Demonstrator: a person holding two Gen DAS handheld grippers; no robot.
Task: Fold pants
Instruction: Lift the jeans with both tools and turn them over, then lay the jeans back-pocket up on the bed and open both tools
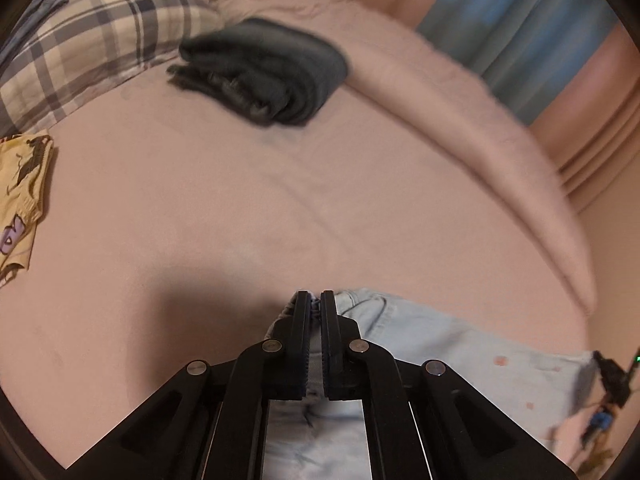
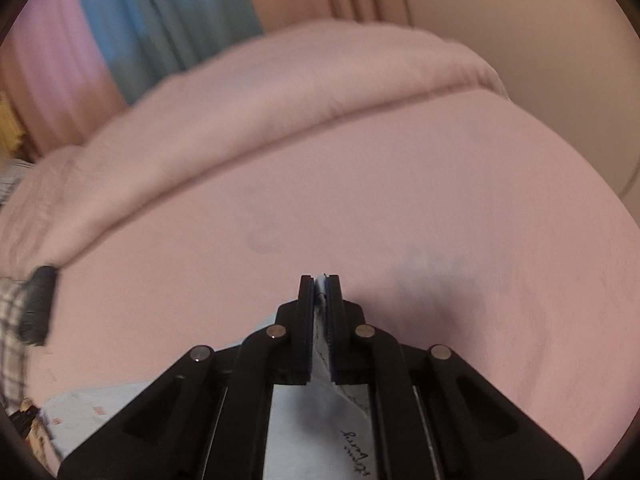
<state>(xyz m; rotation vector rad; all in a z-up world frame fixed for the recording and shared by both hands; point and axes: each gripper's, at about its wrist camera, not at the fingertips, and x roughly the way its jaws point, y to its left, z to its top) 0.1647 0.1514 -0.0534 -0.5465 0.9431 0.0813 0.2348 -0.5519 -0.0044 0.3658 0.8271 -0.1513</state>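
- Left-wrist view, nearest first: my left gripper is clamped on the pale blue pants, a pinch of denim bunched between the pads at 6 o'clock.
- From that pinch the pants run toward 4 o'clock, where my other gripper's dark tip shows at the cloth's far edge; the stretch between looks fairly flat.
- Right-wrist view, nearest first: my right gripper is likewise closed on the pants, a thin fold of fabric nipped between the pads, with a handwritten label showing just below them.
- From there the cloth trails toward 8 o'clock, so I judge I hold one edge of the garment at two points.
- Ahead of both grippers lies the open pink bed sheet, bare through the centre of each view.
- To do this fold well, I should raise both hands evenly, keep the edge taut between them so it does not sag, and carry it over in one sweep.
- I should lay the edge square on the far part of the pants and release only once it rests flat.
- The risk is a thin pinch slipping out, or one hand leading and skewing the fold.
- Farther off, at 11 o'clock in the left view, a folded dark garment sits by a plaid pillow, well apart.
- Farthest, a rolled pink comforter lines the bed's far edge.
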